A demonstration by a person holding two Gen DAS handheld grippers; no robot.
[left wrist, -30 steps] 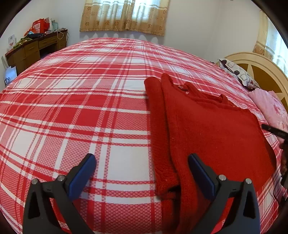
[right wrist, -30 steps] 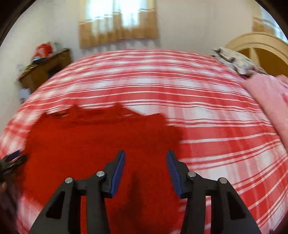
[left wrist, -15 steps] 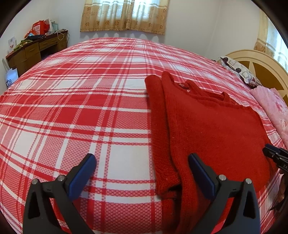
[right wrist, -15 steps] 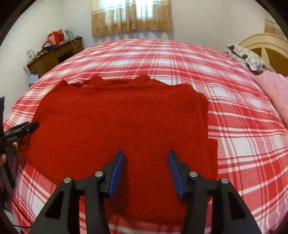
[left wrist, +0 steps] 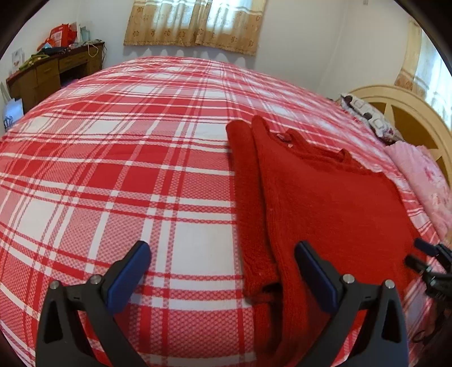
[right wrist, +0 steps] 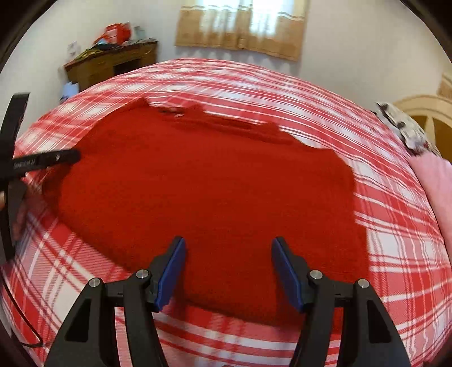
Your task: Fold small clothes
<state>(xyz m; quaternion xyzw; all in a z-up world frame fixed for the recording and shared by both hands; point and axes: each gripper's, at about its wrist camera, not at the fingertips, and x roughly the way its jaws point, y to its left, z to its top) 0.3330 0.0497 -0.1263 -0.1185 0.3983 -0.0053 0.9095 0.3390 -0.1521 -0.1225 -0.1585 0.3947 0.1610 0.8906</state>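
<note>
Right claw (right wrist: 228, 271) is hanging w/ jaws apart, nothing btwn them, over the near hem of the sweater (right wrist: 214, 192), prob. lining up a grab for the next fold. Left claw (left wrist: 223, 278) is gaping wide, empty, straddling the sweater's left edge. Sweater is lying flat on the bed (left wrist: 118, 169), sleeve tucked in.

Sweater (left wrist: 333, 203): solid red knit, right of scene. Bedspread (left wrist: 127, 169): red-and-white plaid, checked weave in paler squares. Left gripper (left wrist: 223, 268), right gripper (right wrist: 228, 271): black frames, blue pads. Curtain (left wrist: 197, 25), far: tan with beige bands. Desk (left wrist: 53, 73), far left: brown wood. Blanket (left wrist: 423, 180), far right: pink floral. Headboard (left wrist: 406, 113): cream and tan.
</note>
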